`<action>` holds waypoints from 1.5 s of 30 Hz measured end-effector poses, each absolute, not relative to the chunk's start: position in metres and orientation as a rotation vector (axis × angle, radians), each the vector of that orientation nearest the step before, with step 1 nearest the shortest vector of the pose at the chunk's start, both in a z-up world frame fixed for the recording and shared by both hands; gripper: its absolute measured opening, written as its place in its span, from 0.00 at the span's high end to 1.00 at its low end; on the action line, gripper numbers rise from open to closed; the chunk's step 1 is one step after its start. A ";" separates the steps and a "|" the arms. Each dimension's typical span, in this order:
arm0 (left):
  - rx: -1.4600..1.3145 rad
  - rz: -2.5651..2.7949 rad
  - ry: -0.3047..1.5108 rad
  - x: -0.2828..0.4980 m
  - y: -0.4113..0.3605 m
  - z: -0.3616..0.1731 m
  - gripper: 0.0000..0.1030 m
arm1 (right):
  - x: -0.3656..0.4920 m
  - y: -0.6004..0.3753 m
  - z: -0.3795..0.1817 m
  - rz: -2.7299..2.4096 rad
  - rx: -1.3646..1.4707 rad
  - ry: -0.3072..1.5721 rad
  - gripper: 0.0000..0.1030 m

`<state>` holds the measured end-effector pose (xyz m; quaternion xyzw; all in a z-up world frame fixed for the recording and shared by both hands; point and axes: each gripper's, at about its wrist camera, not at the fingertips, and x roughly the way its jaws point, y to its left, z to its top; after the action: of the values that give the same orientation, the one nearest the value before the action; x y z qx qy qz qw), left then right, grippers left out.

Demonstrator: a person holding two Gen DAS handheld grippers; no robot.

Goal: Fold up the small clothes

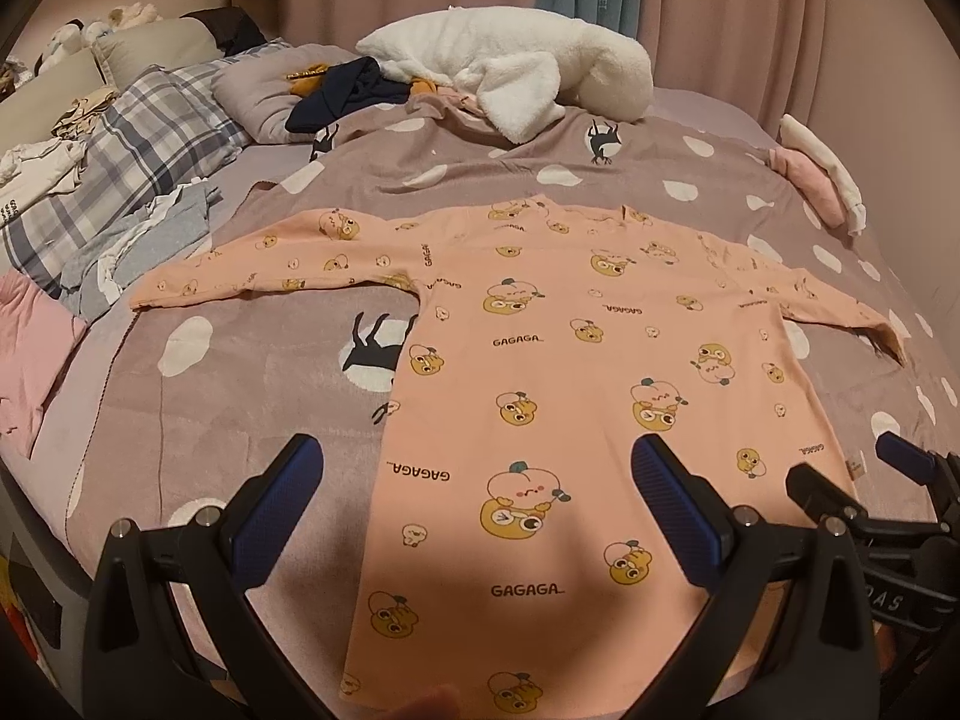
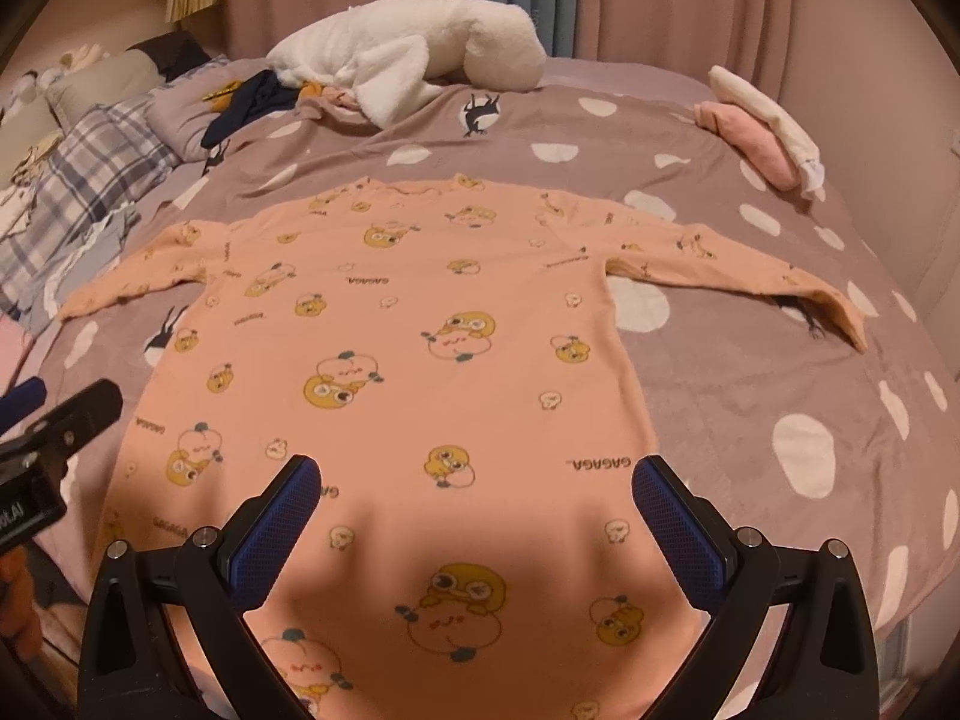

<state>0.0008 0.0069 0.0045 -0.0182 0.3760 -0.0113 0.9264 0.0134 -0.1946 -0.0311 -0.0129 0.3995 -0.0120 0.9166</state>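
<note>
Left wrist view: your left gripper [image 1: 477, 495] stood wide apart, its blue pads [image 1: 273, 510] spread over the near hem of the pink shirt [image 1: 540, 348] and gripping nothing. Whether the fingertips touched the cloth, I could not tell. The left pad sat over the bedspread [image 1: 240, 390], just beside the shirt's left edge; the other pad sat over the shirt itself.

The shirt lay flat on the bedspread with both sleeves stretched out sideways and its collar at the far end. It carried yellow cartoon figures and the word GAGAGA.

Right wrist view: your right gripper [image 2: 477, 498] was likewise fully spread and empty, both pads [image 2: 681, 522] above the shirt's lower part, near its right side edge. Contact with the cloth could not be judged. Its shadow fell across the hem.

Each gripper showed at the margin of the other's view, close beside it.

A white fleece bundle [image 1: 510, 69] lay at the far end of the bed, well apart from the shirt. Folded pink and white pieces [image 2: 762, 132] sat at the far right edge. A plaid pillow [image 1: 144, 144] lay at far left.
</note>
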 end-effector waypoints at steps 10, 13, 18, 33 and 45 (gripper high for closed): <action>-0.016 -0.036 0.779 0.001 -0.002 0.000 0.00 | 0.013 -0.201 -0.028 -0.057 -0.036 0.805 0.00; -0.008 -0.048 0.787 0.002 -0.005 -0.002 0.00 | 0.015 -0.200 -0.031 -0.059 -0.046 0.815 0.00; -0.003 -0.043 0.796 0.003 -0.006 -0.004 0.00 | 0.016 -0.197 -0.035 -0.044 -0.051 0.833 0.00; 0.004 -0.051 0.800 0.004 -0.008 -0.006 0.00 | 0.017 -0.190 -0.038 -0.052 -0.105 0.837 0.00; 0.011 -0.055 0.794 0.001 -0.009 -0.004 0.00 | 0.016 -0.189 -0.039 -0.070 -0.130 0.839 0.00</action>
<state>0.0014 -0.0086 -0.0039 0.0054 0.3864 -0.0268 0.9219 0.0164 -0.1886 -0.0390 -0.0629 0.4067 -0.0339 0.9108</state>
